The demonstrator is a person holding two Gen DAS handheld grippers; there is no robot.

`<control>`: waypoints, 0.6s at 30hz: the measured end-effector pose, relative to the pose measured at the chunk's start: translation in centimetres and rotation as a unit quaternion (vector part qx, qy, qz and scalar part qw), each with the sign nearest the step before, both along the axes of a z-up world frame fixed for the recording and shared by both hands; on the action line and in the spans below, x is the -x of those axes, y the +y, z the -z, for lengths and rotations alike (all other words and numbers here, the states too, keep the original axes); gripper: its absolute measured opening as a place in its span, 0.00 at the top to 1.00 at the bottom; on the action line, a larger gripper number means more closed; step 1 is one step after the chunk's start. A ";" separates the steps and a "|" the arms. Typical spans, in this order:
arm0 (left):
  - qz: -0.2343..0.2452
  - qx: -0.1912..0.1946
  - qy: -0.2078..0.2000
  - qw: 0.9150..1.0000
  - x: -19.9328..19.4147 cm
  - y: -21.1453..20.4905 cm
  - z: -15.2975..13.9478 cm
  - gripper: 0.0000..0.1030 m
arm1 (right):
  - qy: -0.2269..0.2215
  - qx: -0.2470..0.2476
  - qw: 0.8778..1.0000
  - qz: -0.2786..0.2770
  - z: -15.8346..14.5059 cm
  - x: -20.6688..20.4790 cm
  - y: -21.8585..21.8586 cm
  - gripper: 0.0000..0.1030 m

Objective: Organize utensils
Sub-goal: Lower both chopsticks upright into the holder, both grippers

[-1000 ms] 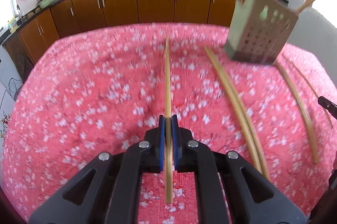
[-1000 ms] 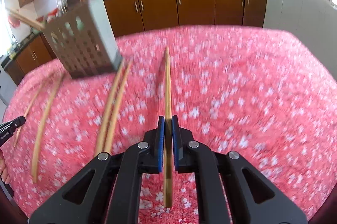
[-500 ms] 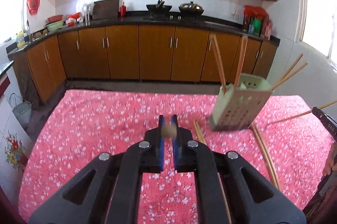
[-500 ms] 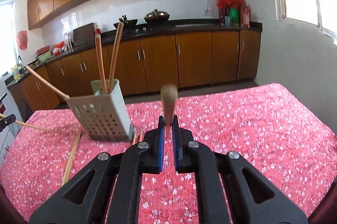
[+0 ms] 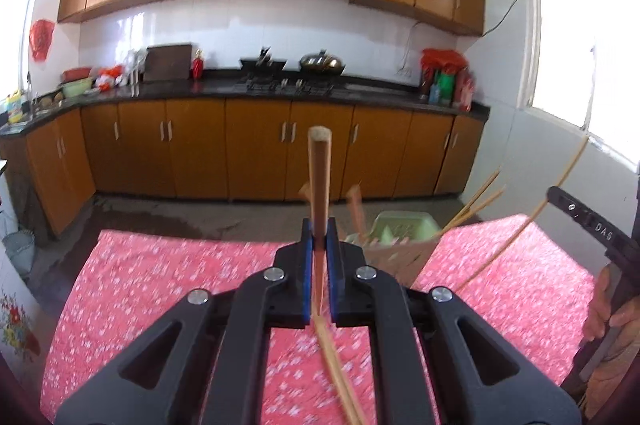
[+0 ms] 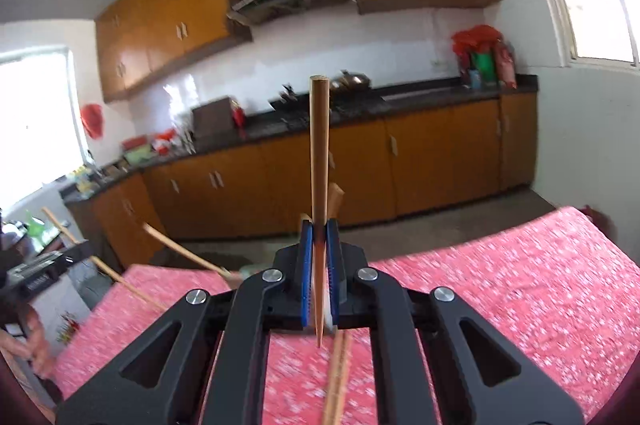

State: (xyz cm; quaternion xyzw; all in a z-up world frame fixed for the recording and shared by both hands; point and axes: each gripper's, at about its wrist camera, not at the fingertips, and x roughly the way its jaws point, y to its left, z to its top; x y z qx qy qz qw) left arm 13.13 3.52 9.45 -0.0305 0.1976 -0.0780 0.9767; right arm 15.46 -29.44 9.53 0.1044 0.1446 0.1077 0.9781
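Note:
My left gripper (image 5: 319, 231) is shut on a wooden chopstick (image 5: 319, 181) that stands upright between the blue pads. Just right of it is the pale green perforated utensil holder (image 5: 400, 229) with several chopsticks leaning out. My right gripper (image 6: 319, 233) is shut on another wooden chopstick (image 6: 319, 145), also upright, thick end up. In the right wrist view the holder is almost hidden behind the gripper; chopsticks (image 6: 180, 249) stick out to the left. Both grippers are raised above the red flowered tablecloth (image 5: 160, 285).
Loose chopsticks (image 5: 340, 381) lie on the cloth below the left gripper, and a pair (image 6: 338, 377) below the right. The other gripper's black body and the hand show at the right edge (image 5: 600, 237). Kitchen cabinets and a counter (image 5: 280, 93) stand beyond the table.
Both grippers have lifted their chopsticks off the table and tilted them from lying flat to upright. The views swung up from the cloth to the kitchen wall; the holder is now closer.

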 end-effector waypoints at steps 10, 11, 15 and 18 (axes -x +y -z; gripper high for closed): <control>0.001 0.046 -0.070 0.997 -3.5 -3.5 -4.3 0.92 | -0.078 0.001 0.997 0.018 -3.1 -3.1 3.5 0.92; -0.001 0.048 -0.071 0.996 -3.9 -3.7 -4.3 0.92 | -0.078 0.005 0.997 0.022 -2.8 -3.7 3.8 0.92; -0.006 0.061 -0.064 0.996 -6.2 -4.4 -3.1 0.92 | -0.062 0.011 0.998 0.025 -1.4 -5.7 4.4 0.92; -0.008 0.060 -0.055 0.997 -7.6 -4.9 -1.8 0.92 | -0.036 0.008 0.999 0.022 0.0 -7.0 4.8 0.92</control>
